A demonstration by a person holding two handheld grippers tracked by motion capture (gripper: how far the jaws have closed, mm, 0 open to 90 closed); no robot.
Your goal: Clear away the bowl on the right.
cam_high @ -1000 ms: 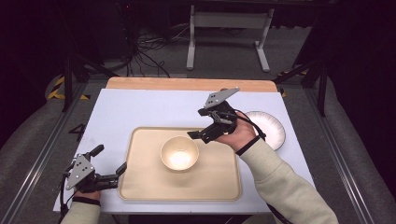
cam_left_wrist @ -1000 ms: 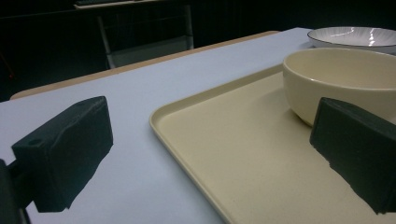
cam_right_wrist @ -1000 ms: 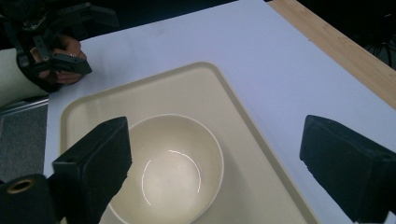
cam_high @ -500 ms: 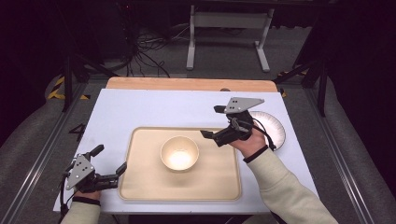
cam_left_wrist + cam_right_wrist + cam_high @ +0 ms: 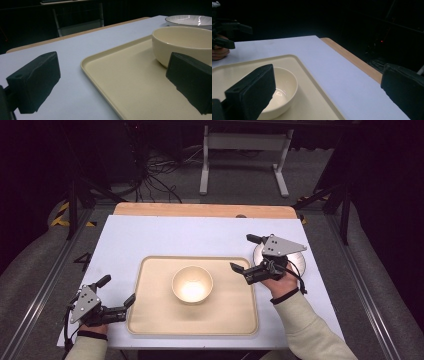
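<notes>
Left of right claw [image 5: 246, 254], bowl [image 5: 192, 284], apart

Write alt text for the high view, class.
A cream bowl sits on a beige tray on a white table. The open right gripper hovers beside the tray over a white plate; the open left gripper rests at the tray's left.

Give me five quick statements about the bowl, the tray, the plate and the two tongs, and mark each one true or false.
1. The cream bowl sits on the tray. True.
2. The bowl holds food. False: it is empty.
3. The right tongs are open, holding nothing. True.
4. The left tongs grip the bowl. False: they are open by the tray's left edge, apart from the bowl.
5. The plate lies on the tray. False: it rests on the table to the tray's right.
</notes>
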